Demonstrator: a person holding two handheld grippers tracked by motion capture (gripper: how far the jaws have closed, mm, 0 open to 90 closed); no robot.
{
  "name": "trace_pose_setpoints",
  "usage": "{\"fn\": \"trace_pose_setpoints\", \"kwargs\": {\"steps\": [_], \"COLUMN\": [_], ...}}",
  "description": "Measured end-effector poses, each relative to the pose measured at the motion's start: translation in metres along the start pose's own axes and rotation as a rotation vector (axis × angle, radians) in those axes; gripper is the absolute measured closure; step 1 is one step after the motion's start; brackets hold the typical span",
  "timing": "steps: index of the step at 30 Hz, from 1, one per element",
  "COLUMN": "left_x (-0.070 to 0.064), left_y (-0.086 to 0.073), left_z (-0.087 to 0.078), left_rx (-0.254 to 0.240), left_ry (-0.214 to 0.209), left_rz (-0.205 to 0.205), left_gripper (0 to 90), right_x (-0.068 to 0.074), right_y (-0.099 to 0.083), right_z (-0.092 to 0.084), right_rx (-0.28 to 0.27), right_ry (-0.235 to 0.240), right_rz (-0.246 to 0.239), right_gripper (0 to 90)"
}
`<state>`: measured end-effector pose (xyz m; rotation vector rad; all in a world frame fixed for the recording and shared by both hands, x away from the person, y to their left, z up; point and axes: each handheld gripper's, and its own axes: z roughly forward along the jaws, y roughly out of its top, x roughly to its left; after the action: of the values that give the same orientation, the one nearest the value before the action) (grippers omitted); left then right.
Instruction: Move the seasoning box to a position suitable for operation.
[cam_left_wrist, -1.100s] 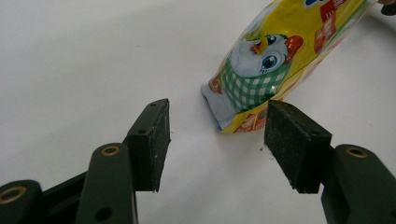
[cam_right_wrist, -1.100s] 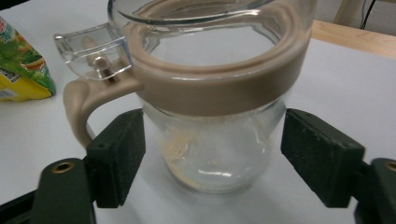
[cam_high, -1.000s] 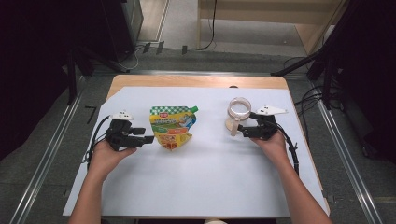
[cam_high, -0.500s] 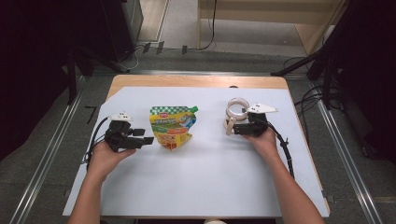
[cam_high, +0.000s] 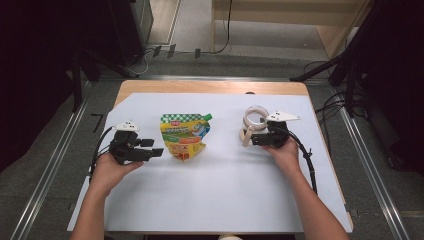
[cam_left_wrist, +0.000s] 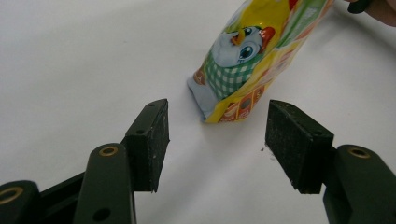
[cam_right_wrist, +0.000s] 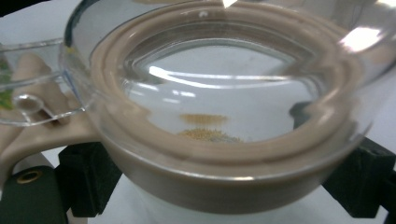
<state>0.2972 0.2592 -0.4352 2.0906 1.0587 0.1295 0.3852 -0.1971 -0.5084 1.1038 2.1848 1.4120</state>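
- Table (cam_high: 210, 200) covered with a white sheet; person's forearms come in from the near edge, one gripper in each hand.
- Right gripper (cam_high: 252, 139) sits at the clear jar (cam_high: 255, 122), right half of the sheet. From the right gripper view its black pads (cam_right_wrist: 86, 179) flank the jar (cam_right_wrist: 224, 116) on both sides, just under the tan collar; jaws have just been opening. Whether the pads press on the glass I cannot tell.
- Jar is round-mouthed, with a tan ring and a clear flip lid (cam_right_wrist: 32, 105) swung aside; a little yellowish residue on the bottom.
- Left gripper (cam_high: 156, 152) lies released, jaws spread, nothing between them, aimed at the spouted pouch (cam_high: 184, 136).
- Pouch lies flat mid-sheet, well apart from the jar; its lower corner (cam_left_wrist: 219, 100) is just ahead of the open left jaws.
- Step, as I read it: steady the jar and take up the pouch. Best to seat the right pads squarely below the collar so the glass cannot slip, and pinch the pouch on its stiff sealed edge, not the soft belly.
- Print: cartoon chick in a green check bib, green-checked top band, small red logo; no lettering legible.
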Motion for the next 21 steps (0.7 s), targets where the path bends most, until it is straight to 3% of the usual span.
{"fn": "trace_pose_setpoints", "kwargs": {"steps": [11,17,21], "left_x": [-0.018,-0.032,-0.039], "left_y": [-0.005,0.003,0.006], "left_z": [-0.009,-0.006,-0.004], "left_rx": [0.021,0.037,0.041], "left_ry": [-0.059,-0.114,-0.126], "left_rz": [0.025,0.040,0.060], "left_gripper": [40.9,41.3,42.2], "right_x": [0.013,0.026,0.034], "right_y": [0.004,0.000,-0.003], "right_z": [-0.025,-0.046,-0.052], "right_rx": [-0.035,-0.039,-0.034], "right_ry": [0.010,0.038,0.046], "right_rz": [-0.016,-0.015,-0.023], "right_gripper": [11.7,11.8,11.8]}}
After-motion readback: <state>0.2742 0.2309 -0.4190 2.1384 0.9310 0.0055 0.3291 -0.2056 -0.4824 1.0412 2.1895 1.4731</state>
